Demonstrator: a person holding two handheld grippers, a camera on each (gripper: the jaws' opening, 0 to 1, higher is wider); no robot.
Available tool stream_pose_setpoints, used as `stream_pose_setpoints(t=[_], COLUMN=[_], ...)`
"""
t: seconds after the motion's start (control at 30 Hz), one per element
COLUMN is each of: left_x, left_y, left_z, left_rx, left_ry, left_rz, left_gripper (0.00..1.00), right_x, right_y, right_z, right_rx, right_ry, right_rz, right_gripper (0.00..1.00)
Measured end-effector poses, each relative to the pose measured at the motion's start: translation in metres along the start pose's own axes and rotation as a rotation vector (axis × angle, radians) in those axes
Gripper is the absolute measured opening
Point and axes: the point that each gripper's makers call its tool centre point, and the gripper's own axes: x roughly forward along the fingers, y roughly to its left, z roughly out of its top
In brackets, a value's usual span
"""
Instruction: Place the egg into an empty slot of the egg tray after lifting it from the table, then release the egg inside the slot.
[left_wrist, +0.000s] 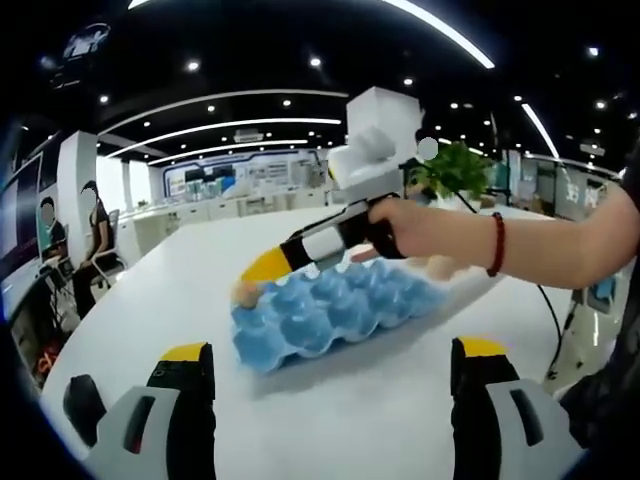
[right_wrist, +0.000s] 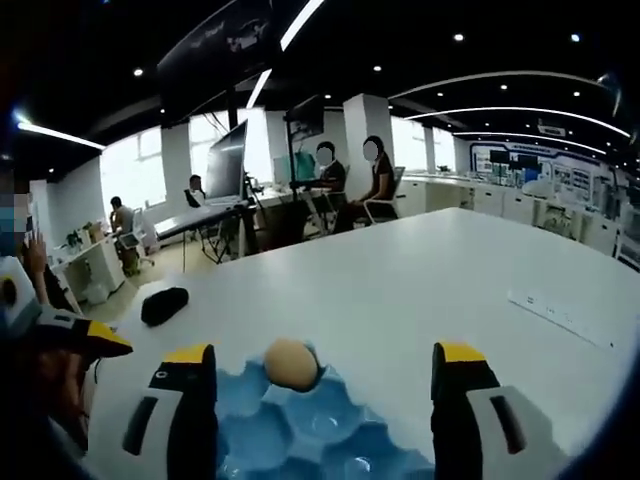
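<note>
Open-plan office, wide white counter (left_wrist: 330, 420). Tan egg (right_wrist: 291, 363) sits in edge slot of blue moulded egg tray (left_wrist: 330, 312), between spread jaws of right hand-held gripper (right_wrist: 325, 385); left hand-held gripper (left_wrist: 330, 385), jaws apart, empty, farther off.

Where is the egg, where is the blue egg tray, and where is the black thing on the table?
egg (right_wrist: 291, 363): right gripper view, middle of its shell.
blue egg tray (left_wrist: 320, 315): left gripper view, a cup near its middle.
black thing (right_wrist: 164, 305): right gripper view, its top surface; too blurred to tell what it is.
</note>
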Motion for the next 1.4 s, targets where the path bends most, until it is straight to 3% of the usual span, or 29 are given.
stream_pose_setpoints(t=[0.4,0.7,1.2,1.4], left_x=[-0.002,-0.002,0.000,-0.002], left_y=[-0.004,-0.014,-0.024,-0.015], left_z=[0.002,0.005,0.008,0.013], left_rx=[-0.013,-0.003,0.014,-0.035], left_ry=[-0.012,-0.012,-0.007,-0.039], left_rz=[0.001,-0.002,-0.007,-0.003], left_gripper=[1.00,1.00,1.00,1.00], right_x=[-0.018,-0.033,-0.058,-0.067], right_y=[-0.001,-0.004,-0.015,-0.024], right_z=[-0.004,-0.002,-0.005,-0.004], right_rx=[-0.018,0.051,0.021,-0.011], right_ry=[0.016,-0.011,0.005,0.011], right_rz=[-0.020,0.001,-0.053,-0.091], right_gripper=[0.93,0.92,0.89,0.87])
